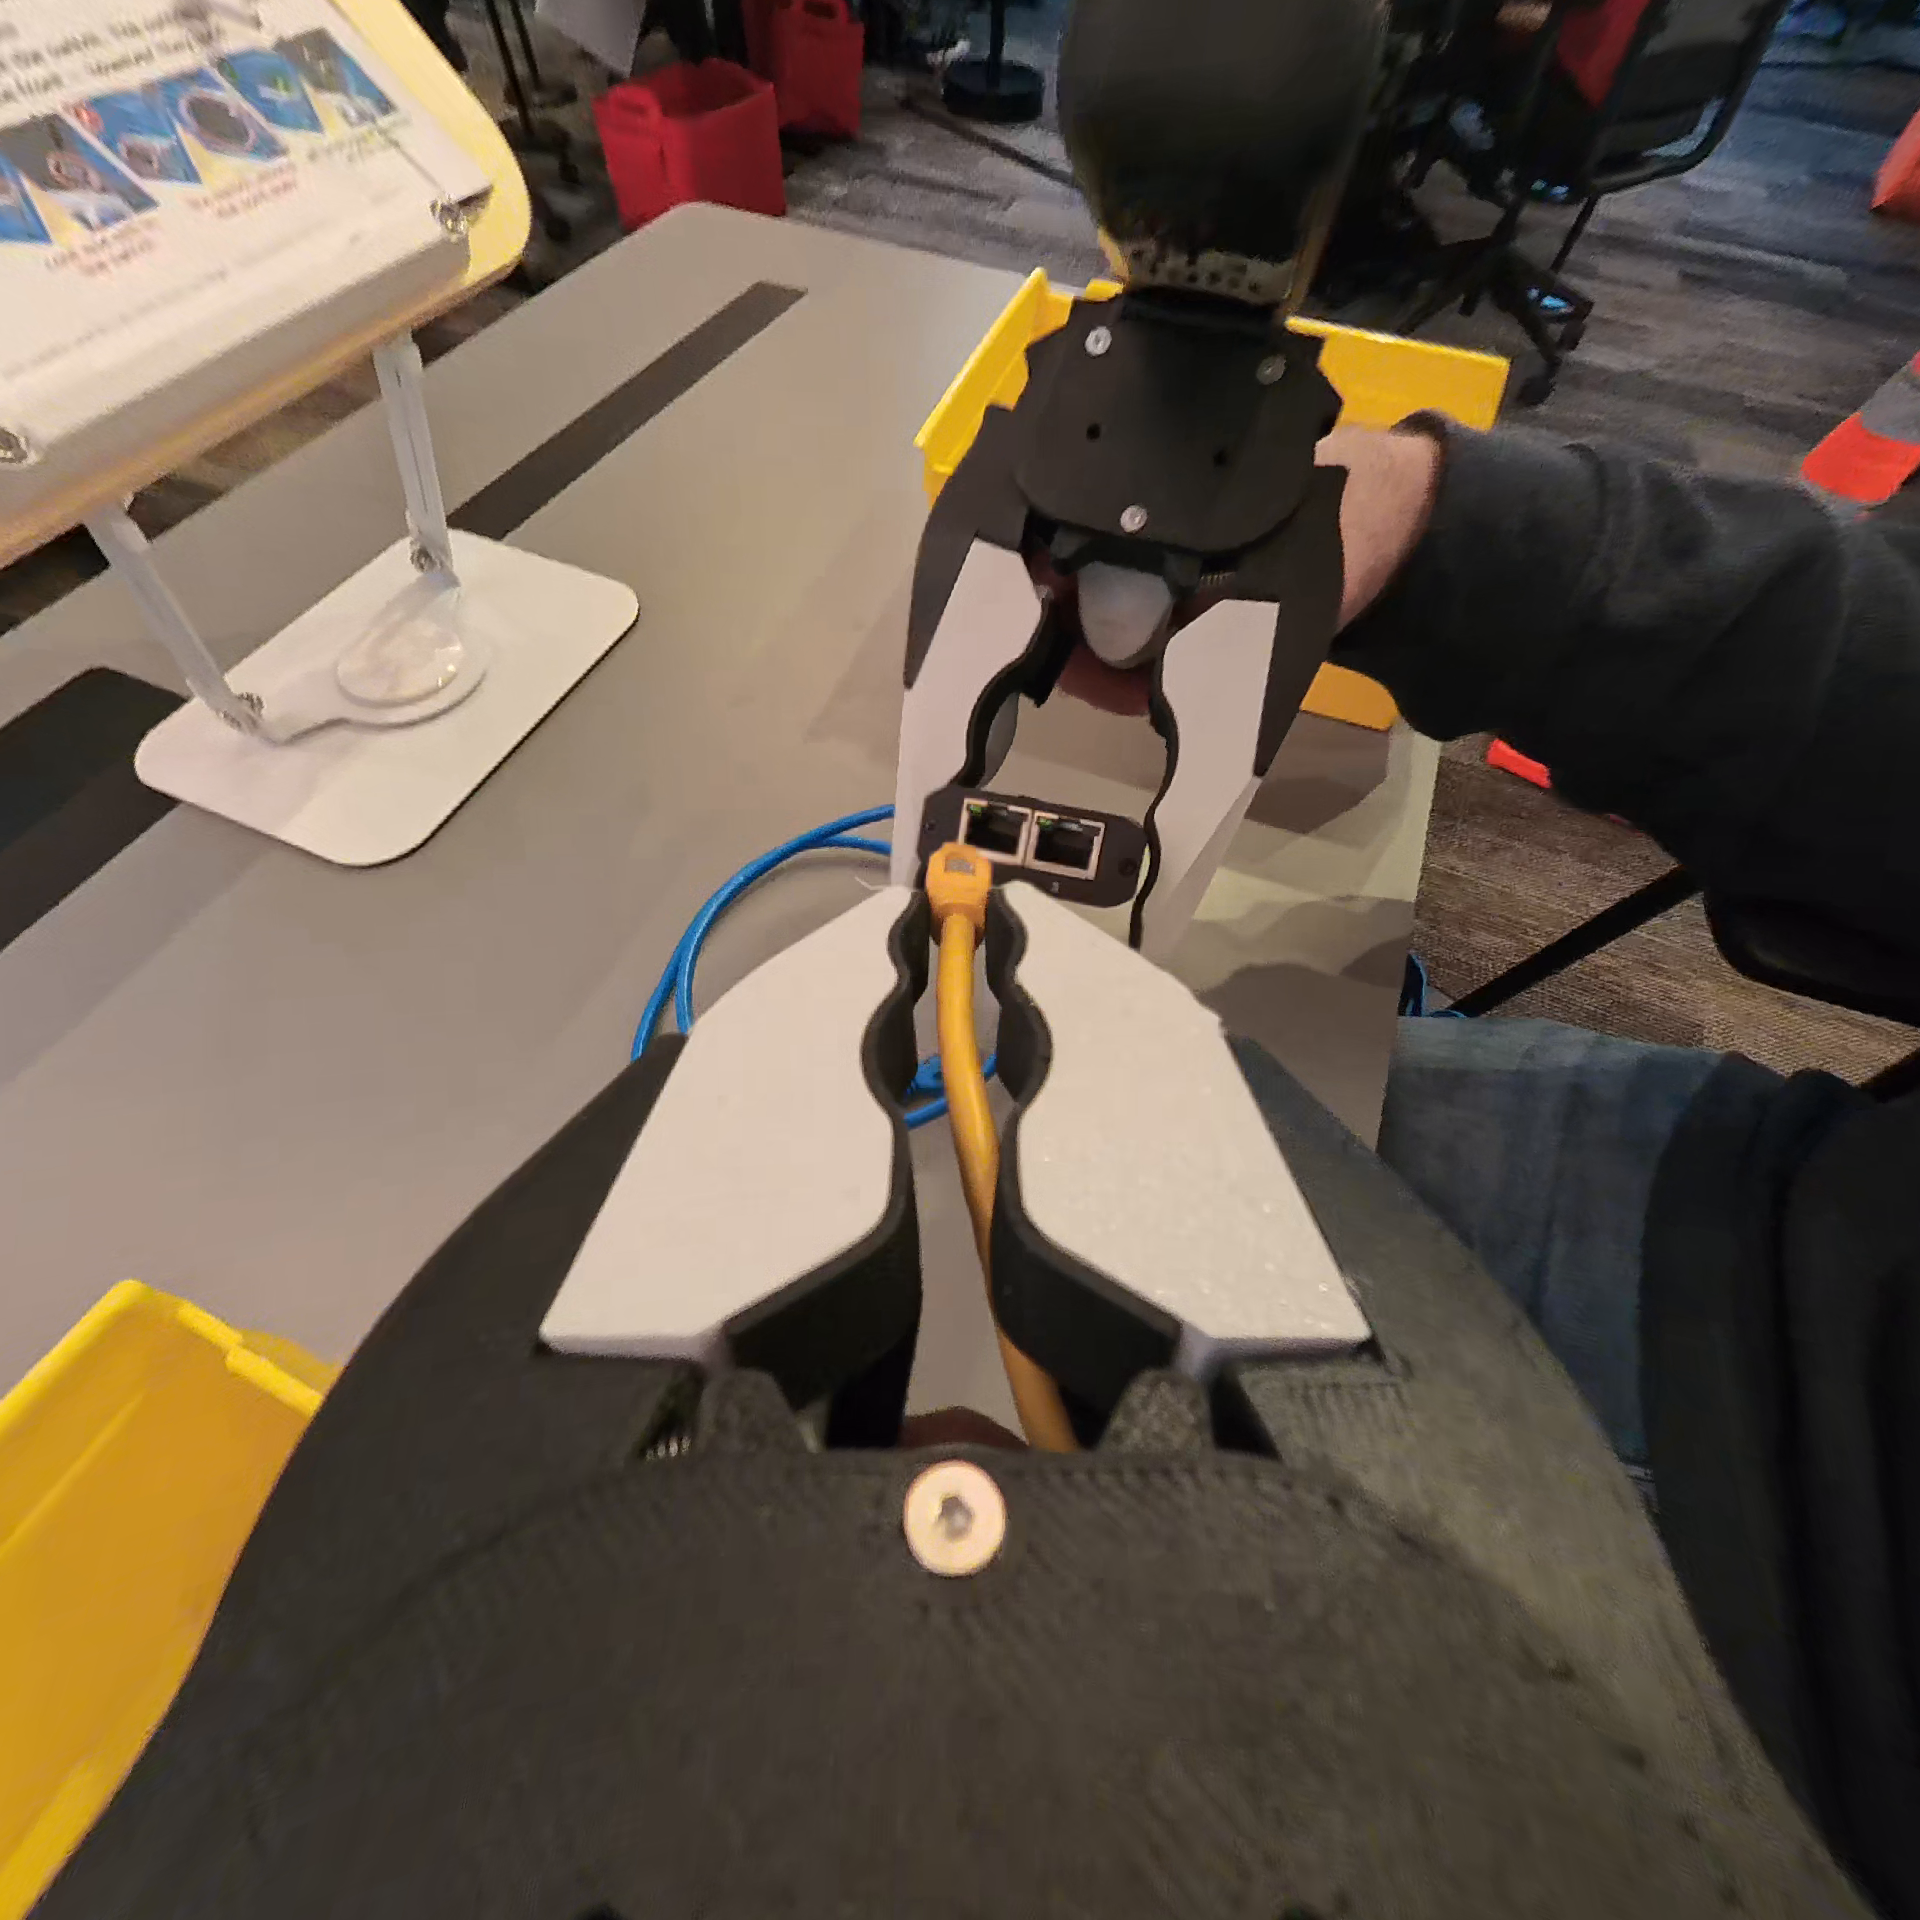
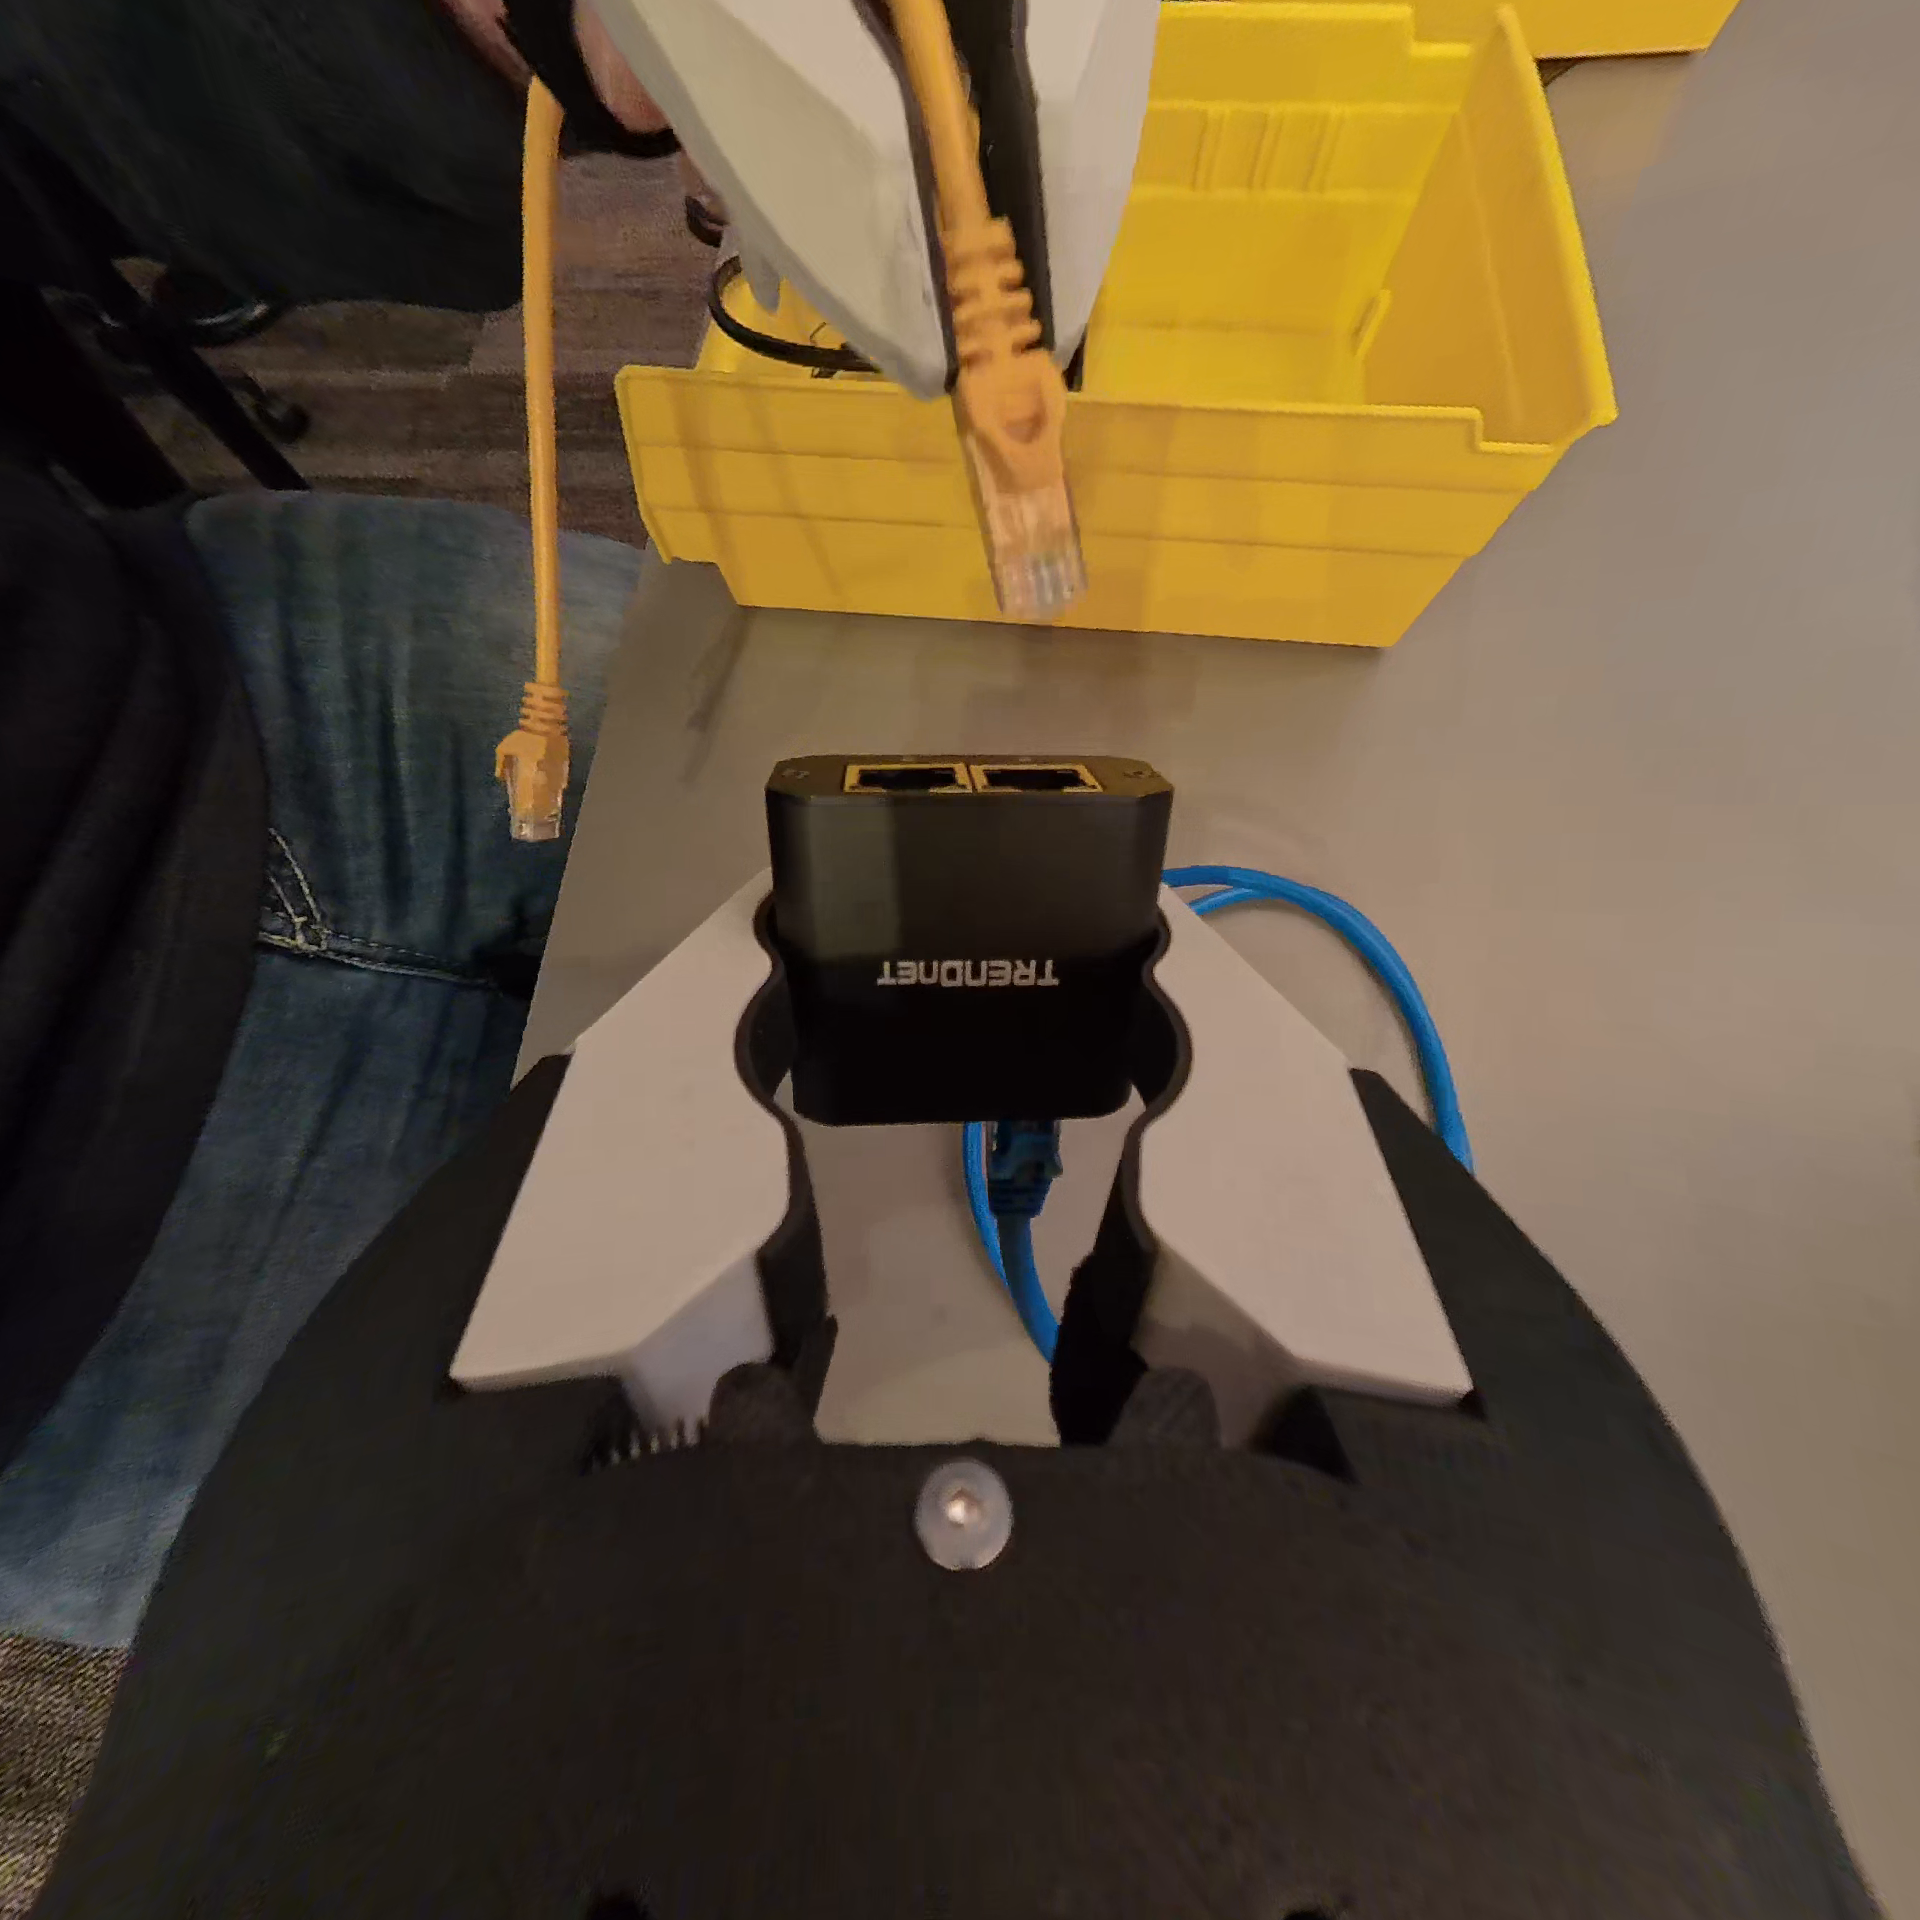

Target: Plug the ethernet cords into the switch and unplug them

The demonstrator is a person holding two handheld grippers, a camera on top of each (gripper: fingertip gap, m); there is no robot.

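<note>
My left gripper (image 1: 954,914) is shut on the orange ethernet cord (image 1: 961,997), just behind its plug (image 1: 958,868). The plug is a short way in front of the left port of the small black switch (image 1: 1023,842), apart from it. My right gripper (image 2: 961,914) is shut on the switch (image 2: 966,935) and holds it with its two empty ports (image 2: 971,777) facing the left gripper. In the right wrist view the orange plug (image 2: 1023,499) hangs above the ports, and the cord's other end (image 2: 535,769) dangles at the left. A blue cord (image 2: 1403,997) is plugged into the switch's back.
A yellow bin (image 2: 1143,499) stands on the grey table (image 1: 312,987) behind the left gripper; another yellow bin (image 1: 1403,369) is behind the right gripper. A white stand holding an instruction sheet (image 1: 343,665) is at the left. A person's jeans-clad leg (image 2: 343,935) is at the table edge. The left gripper's tips are roughly 8 cm from the right gripper's.
</note>
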